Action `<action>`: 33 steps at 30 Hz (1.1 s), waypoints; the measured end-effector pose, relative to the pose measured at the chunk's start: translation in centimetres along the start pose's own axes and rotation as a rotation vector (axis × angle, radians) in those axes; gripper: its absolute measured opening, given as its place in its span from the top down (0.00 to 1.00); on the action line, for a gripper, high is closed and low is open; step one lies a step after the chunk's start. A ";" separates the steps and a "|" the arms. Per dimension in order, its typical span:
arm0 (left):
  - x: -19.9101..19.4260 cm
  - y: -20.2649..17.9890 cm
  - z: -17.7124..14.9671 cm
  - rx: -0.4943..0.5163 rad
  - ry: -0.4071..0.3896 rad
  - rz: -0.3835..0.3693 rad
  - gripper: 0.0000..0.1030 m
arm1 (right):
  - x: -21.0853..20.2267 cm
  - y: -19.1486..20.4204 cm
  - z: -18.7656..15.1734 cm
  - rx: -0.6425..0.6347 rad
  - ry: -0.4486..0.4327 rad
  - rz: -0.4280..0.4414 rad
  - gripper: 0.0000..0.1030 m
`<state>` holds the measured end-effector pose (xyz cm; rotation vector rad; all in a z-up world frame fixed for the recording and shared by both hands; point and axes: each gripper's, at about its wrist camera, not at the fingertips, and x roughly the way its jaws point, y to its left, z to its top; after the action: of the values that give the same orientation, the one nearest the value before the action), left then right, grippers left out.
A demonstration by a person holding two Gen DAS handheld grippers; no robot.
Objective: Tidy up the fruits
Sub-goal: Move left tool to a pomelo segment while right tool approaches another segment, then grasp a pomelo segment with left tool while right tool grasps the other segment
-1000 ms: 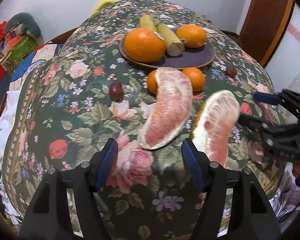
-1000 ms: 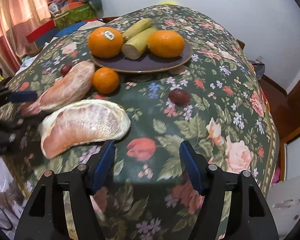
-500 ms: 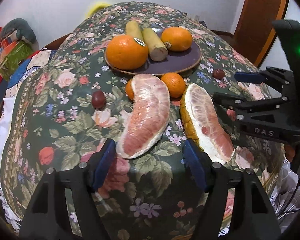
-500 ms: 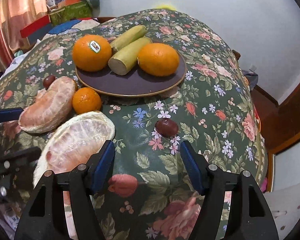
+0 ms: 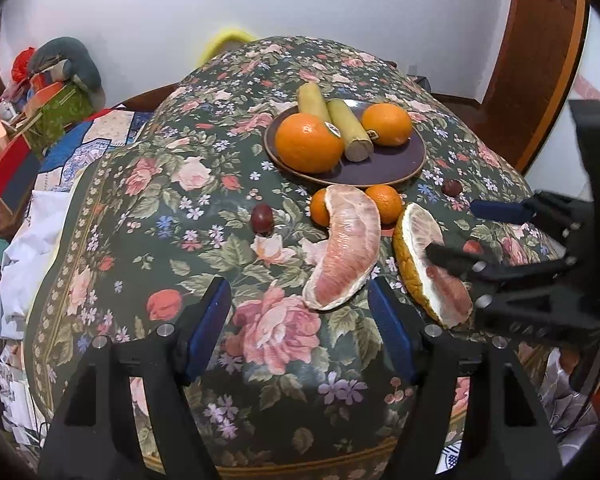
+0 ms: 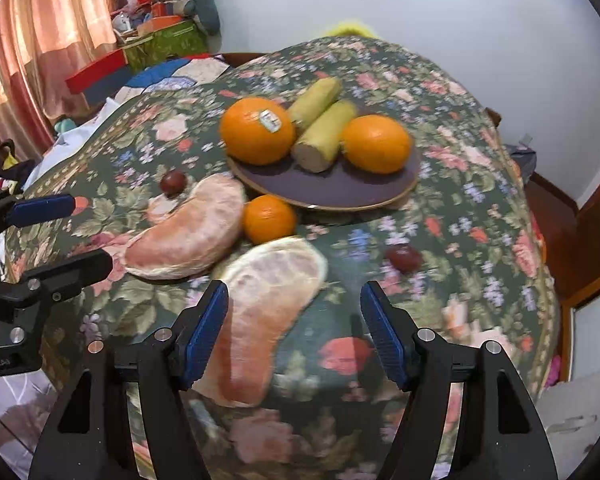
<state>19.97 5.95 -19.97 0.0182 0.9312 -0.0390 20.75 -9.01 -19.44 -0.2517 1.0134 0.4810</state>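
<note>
**Both grippers wide open over the floral table, nothing held**

While both grippers hang over the near edge of the table [image 5: 140, 208], neither has hold of any fruit. The left gripper [image 5: 298, 320] has its jaws spread wide over the flowered cloth, with the near tip of the peeled pomelo piece [image 5: 346, 256] just inside its right finger. The right gripper [image 6: 294, 328] is spread just as wide; the second pomelo piece [image 6: 268, 304], yellow rind still on its outer side, lies between its jaws against the left finger, though whether the pad touches it I cannot tell. In the left wrist view that gripper comes in from the right, and its lower finger [image 5: 456, 258] crosses in front of this piece.

Farther off sits the plate [image 5: 384, 170], carrying a big orange [image 5: 308, 142] on the left, a second orange [image 5: 386, 124] on the right and two yellow-green stalks [image 5: 346, 130] between them. A small orange [image 5: 384, 202] lies on the cloth just near of the plate, touching the far end of the peeled piece; another small orange [image 5: 319, 210] peeks out on that piece's left. One dark red fruit [image 5: 262, 218] rests on the cloth left of the pomelo, and another red fruit [image 5: 452, 187] lies right of the plate.
</note>
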 end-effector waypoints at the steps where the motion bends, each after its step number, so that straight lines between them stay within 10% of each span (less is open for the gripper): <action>1: -0.1 0.2 -0.1 -0.002 0.002 0.000 0.31 | 0.5 0.5 0.0 -0.002 0.011 0.005 0.37; 33: 5.6 -3.1 2.5 0.062 0.056 -0.043 0.32 | 2.3 -3.8 -1.0 0.110 0.024 0.163 0.54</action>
<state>25.16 2.67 -23.00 0.0575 0.9864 -0.1077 22.90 -12.16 -22.05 -0.0773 1.0848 0.5690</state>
